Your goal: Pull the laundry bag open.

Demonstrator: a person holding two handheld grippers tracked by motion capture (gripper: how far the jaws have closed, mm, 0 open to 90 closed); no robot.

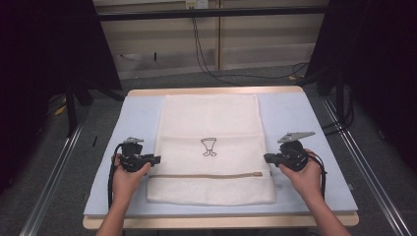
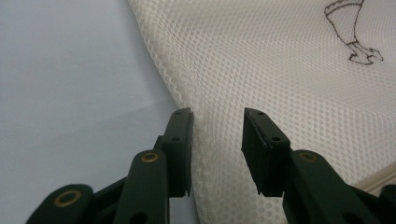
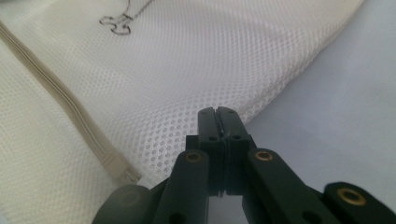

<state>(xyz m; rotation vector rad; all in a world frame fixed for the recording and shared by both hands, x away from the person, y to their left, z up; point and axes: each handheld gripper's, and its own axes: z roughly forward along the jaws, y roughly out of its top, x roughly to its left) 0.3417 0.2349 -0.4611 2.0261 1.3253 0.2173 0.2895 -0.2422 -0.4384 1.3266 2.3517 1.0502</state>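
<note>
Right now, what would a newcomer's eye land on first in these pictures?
The white mesh bag lying flat in the middle of the pale blue mat, with a small dark line drawing at its centre and a zip across its near end. A hand-held gripper sits at each side edge: the left gripper with jaws apart over the mesh edge, the right gripper with jaws together.
</note>
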